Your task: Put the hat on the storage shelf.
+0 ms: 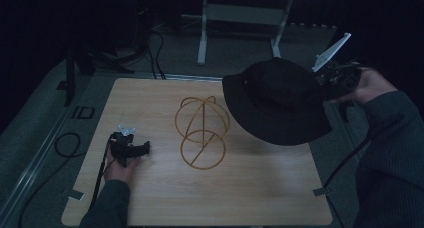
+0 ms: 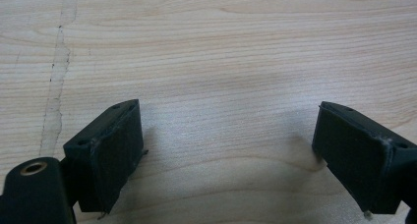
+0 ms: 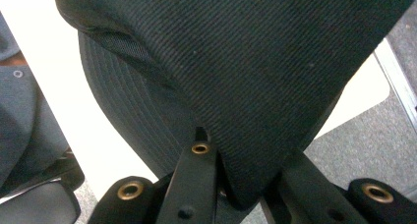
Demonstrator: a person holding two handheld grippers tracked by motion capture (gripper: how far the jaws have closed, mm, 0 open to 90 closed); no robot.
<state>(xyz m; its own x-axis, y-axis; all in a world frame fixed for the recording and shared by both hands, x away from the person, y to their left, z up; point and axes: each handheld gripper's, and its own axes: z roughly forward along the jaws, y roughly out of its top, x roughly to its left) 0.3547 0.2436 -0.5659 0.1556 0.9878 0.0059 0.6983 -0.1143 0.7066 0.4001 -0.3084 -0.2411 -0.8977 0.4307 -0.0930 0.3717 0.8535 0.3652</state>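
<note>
A black bucket hat [image 1: 277, 100] hangs in the air over the table's right side, held by its brim. My right gripper [image 1: 326, 80] is shut on that brim at the far right; in the right gripper view the hat's dark cloth [image 3: 255, 71] is pinched between the two jaws. A wire stand of golden hoops [image 1: 201, 131] stands at the table's middle, left of and below the hat. My left gripper [image 1: 142, 149] rests low on the table at the front left, open, with bare wood between its pads [image 2: 115, 150].
The wooden table [image 1: 150, 193] has bare room at the front and left. A black cable [image 1: 65, 145] loops on the floor left of the table. Metal frame legs [image 1: 202, 35] stand on the carpet beyond the far edge.
</note>
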